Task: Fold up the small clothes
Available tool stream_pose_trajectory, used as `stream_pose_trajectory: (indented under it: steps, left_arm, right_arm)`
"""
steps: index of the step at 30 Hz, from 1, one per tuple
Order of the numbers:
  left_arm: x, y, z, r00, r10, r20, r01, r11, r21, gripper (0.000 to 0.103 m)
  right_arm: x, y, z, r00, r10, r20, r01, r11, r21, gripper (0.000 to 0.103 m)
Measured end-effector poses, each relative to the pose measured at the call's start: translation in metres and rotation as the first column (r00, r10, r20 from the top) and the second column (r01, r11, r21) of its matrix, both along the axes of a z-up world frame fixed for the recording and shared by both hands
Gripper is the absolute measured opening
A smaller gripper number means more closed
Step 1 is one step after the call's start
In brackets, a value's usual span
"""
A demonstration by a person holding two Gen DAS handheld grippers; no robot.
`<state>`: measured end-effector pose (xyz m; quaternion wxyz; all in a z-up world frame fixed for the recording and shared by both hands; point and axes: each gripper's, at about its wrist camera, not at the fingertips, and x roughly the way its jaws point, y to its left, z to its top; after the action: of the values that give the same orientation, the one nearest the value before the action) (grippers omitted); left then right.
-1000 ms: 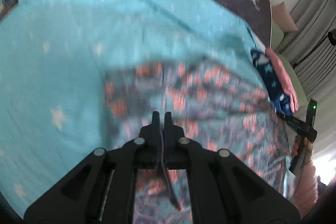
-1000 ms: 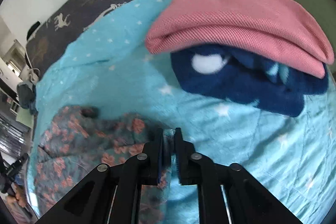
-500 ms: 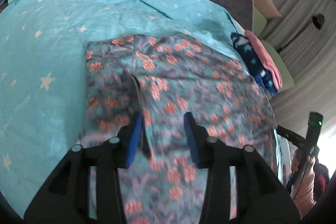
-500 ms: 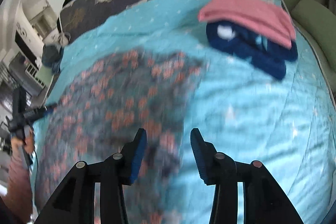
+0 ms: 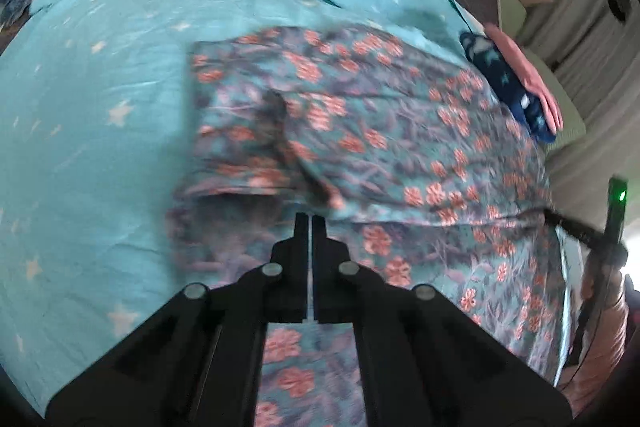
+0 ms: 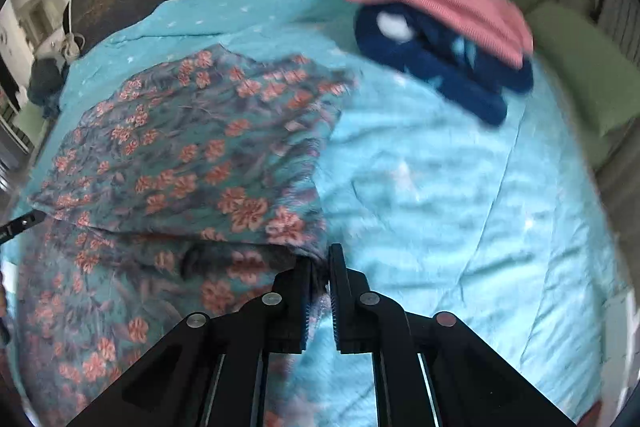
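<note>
Now both my tongs are gripping again, where half a second ago they hung spread above the cloth. My left gripper has its fingers pressed together at a raised fold of the floral garment; I judge cloth is caught between them, though the pinch itself is blurred. My right gripper is nipped on the garment's near right corner, a bit of fabric bunched between the pads.

Just beyond the tips, a crease runs across the garment from side to side, with the far half lying flat on the teal star quilt and the near half under my tongs. So I read the last fold as laid and released, and this as the grab for the next one.

Farther off at the right, well apart, the pink folded piece sits on the navy folded piece, already done.
</note>
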<state>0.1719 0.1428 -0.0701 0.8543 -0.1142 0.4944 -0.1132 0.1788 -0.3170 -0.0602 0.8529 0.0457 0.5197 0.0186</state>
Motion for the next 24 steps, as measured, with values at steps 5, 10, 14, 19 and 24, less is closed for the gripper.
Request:
stream_pose_trajectory:
  steps: [5, 10, 14, 19, 24]
  left_arm:
    - [-0.011, 0.008, -0.002, 1.000, -0.023, -0.013, 0.022, 0.997, -0.076, 0.021]
    - [-0.002, -0.011, -0.007, 0.999, -0.032, -0.026, 0.030, 0.994, -0.105, 0.058]
    - [0.004, -0.018, 0.001, 1.000, -0.018, -0.012, 0.018, 1.000, -0.010, 0.007]
    - [0.001, -0.004, 0.051, 0.984, 0.069, 0.165, -0.108, 0.965, 0.237, 0.011]
    - [0.041, 0.010, 0.080, 0.982, 0.065, 0.177, -0.081, 0.993, 0.084, 0.055]
  right_arm:
    - [-0.007, -0.022, -0.001, 0.999, -0.043, -0.010, 0.043, 0.997, 0.062, 0.028]
    - [-0.015, -0.014, 0.021, 0.998, -0.055, 0.034, 0.055, 0.998, 0.010, 0.031]
    - [-0.013, -0.004, 0.048, 0.995, -0.022, 0.094, 0.020, 0.999, 0.028, 0.032]
    - [0.032, 0.009, 0.079, 0.989, 0.054, 0.137, -0.065, 0.995, 0.080, 0.051]
    - [0.108, 0.029, 0.084, 0.992, 0.092, 0.088, -0.107, 0.978, 0.177, 0.057]
